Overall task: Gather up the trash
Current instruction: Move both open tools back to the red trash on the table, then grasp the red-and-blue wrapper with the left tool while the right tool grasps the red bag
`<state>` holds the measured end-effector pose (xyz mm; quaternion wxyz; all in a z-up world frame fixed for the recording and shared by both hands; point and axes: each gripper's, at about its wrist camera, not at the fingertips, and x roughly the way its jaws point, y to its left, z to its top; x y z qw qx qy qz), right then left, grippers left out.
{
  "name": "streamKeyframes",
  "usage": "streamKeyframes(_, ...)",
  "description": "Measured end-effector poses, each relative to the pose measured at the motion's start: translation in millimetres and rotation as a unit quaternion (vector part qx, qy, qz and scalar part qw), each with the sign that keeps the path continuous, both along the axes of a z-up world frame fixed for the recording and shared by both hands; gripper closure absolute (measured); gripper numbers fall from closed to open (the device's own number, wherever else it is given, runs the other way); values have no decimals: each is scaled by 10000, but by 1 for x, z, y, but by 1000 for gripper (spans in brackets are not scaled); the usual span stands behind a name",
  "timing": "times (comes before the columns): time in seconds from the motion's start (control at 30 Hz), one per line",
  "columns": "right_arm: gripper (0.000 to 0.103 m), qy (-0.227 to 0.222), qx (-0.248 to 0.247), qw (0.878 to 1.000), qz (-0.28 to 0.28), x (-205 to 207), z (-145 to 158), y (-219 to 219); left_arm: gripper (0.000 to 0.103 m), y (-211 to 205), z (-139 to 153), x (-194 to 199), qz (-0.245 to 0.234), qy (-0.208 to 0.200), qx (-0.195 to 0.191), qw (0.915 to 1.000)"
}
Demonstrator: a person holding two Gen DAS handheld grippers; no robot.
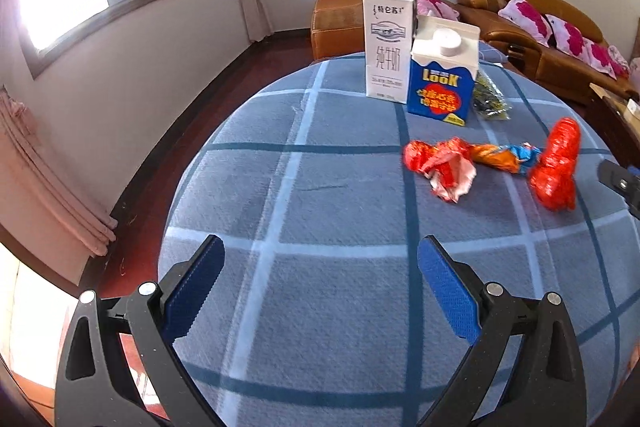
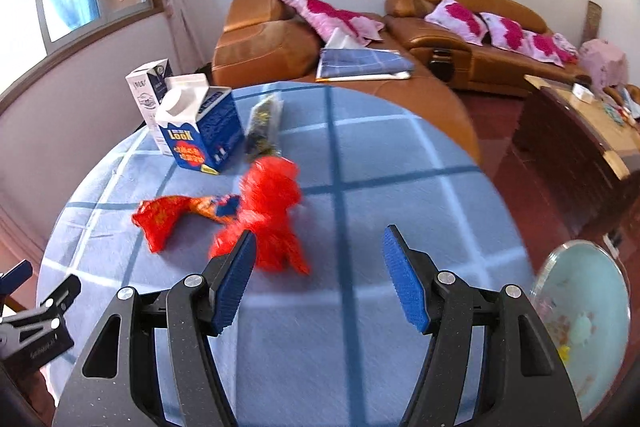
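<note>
Both grippers hover with jaws apart and empty over a round desk (image 1: 320,187) draped in blue checked cloth, the pickup apparently not yet begun. From the left gripper (image 1: 320,267), crumpled wrappers lie at about two o'clock: a red-and-white wrapper (image 1: 440,165), an orange wrapper (image 1: 496,157) and a red plastic bag (image 1: 556,163); a white milk carton (image 1: 387,47) and blue carton (image 1: 442,79) stand at one o'clock. The right gripper (image 2: 318,277) has the bag just beyond its left finger. Judged next: centre on it and close.
</note>
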<state>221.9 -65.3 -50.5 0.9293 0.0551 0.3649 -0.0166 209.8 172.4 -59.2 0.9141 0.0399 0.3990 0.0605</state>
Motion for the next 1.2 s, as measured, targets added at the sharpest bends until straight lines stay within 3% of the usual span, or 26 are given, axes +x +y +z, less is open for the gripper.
streamKeyframes(0.23, 40, 427, 133, 9987, 244, 40, -26, 15, 8, 2, -1, 22, -39, 24, -21, 10000)
streamKeyframes(0.33, 56, 614, 247, 9970, 402, 47, -36, 15, 8, -2, -1, 33, -130, 15, -11, 9999)
streamKeyframes(0.37, 68, 638, 344, 9962, 487, 48, -38, 14, 8, -3, 0, 36, -157, 15, -24, 9999)
streamKeyframes(0.47, 79, 585, 356, 9959, 585, 44, -32, 10, 8, -11, 5, 48, -301, -7, -119, 9995)
streamKeyframes(0.63, 80, 262, 327, 9980, 481, 23, -6, -12, 8, -40, 11, 71, -724, -104, -125, 9972)
streamKeyframes(0.7, 80, 130, 57, 9995, 266, 15, 1, -24, 8, -53, 7, 82, -840, -136, -48, 9964)
streamKeyframes(0.83, 80, 112, -263, 9995, -113, 2, 4, -51, 9, -73, -14, 105, -920, 184, -11, 9956)
streamKeyframes(0.87, 80, 149, -205, 9995, -190, -1, 3, -59, 12, -79, -20, 110, -949, 285, 0, 9951)
streamKeyframes(0.97, 80, 185, -124, 9990, -378, -7, 0, -74, 39, -85, -38, 122, -942, 600, 8, 9937)
streamKeyframes(1.0, 80, 197, -89, 9989, -410, -10, -1, -77, 43, -85, -42, 123, -922, 631, -58, 9937)
streamKeyframes(1.1, 80, 179, -66, 9989, -434, -15, -2, -80, 60, -86, -42, 119, -923, 521, -19, 9944)
streamKeyframes(1.2, 80, 61, -50, 9990, -437, -24, 0, -78, 70, -89, -41, 111, -847, 421, 148, 9954)
